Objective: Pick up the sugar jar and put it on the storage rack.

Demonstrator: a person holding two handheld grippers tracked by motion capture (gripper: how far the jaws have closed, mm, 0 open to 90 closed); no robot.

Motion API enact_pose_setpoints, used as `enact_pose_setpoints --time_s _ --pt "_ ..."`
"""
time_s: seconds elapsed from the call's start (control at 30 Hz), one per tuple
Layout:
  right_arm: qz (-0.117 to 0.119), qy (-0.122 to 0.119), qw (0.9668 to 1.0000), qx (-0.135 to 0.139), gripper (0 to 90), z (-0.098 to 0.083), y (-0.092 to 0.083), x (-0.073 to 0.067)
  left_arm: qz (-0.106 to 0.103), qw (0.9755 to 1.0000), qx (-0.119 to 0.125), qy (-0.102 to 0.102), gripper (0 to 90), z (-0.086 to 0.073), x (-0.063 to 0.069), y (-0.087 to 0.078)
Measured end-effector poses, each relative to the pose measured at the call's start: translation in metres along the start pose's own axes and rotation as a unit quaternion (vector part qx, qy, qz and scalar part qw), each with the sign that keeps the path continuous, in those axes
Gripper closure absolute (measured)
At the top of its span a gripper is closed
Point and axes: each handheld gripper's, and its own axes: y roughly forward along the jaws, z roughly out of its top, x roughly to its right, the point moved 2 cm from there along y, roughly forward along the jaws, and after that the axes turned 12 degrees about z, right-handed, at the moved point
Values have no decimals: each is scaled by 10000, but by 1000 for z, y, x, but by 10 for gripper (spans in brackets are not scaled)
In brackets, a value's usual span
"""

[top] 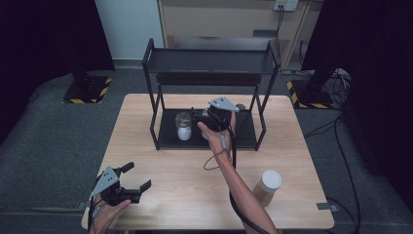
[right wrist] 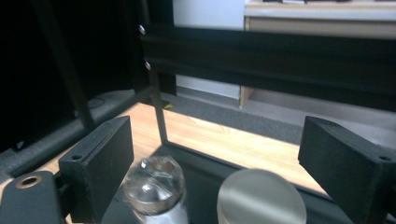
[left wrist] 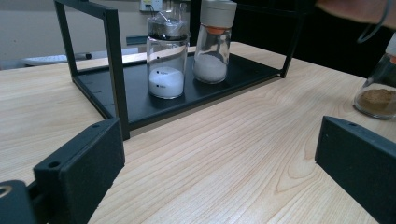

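A black two-tier rack (top: 209, 61) stands at the back of the wooden table (top: 160, 204). On its lower shelf (left wrist: 243, 70) are two glass jars of white powder: one with a clear silvery top (left wrist: 166, 60), one with a white cap (left wrist: 214, 46). My right gripper (top: 204, 117) hovers open just above them. In the right gripper view the clear top (right wrist: 156, 186) and the white cap (right wrist: 260, 198) lie low between its spread jaws (right wrist: 224, 158), untouched. Near the table's front left corner, my left gripper (top: 137, 176) is open with nothing in it, its jaws (left wrist: 219, 172) facing the rack.
A third jar with brown powder and a white cap (top: 267, 187) stands on the table at the front right, also seen at the right edge of the left gripper view (left wrist: 379, 93). The rack's upper shelf and posts close in above and beside the right gripper. A cable trails from the right hand.
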Motion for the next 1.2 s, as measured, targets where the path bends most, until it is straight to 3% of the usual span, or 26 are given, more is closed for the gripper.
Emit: enact_pose_setpoints --time_s 0.4,0.7,0.97,1.2 --pt "595 -137 9981 89 88 32 -42 -2 -6 10000 -25 2 4 0 0 1" --pt "1103 -488 9927 16 85 57 -77 -6 -8 10000 -22 -1 4 0 0 0" --pt "1529 -580 9865 -64 80 72 -111 3 -22 10000 -30 -12 4 0 0 1" --pt "1744 -566 9830 -28 80 72 -145 17 -31 10000 -32 -16 4 0 0 1"
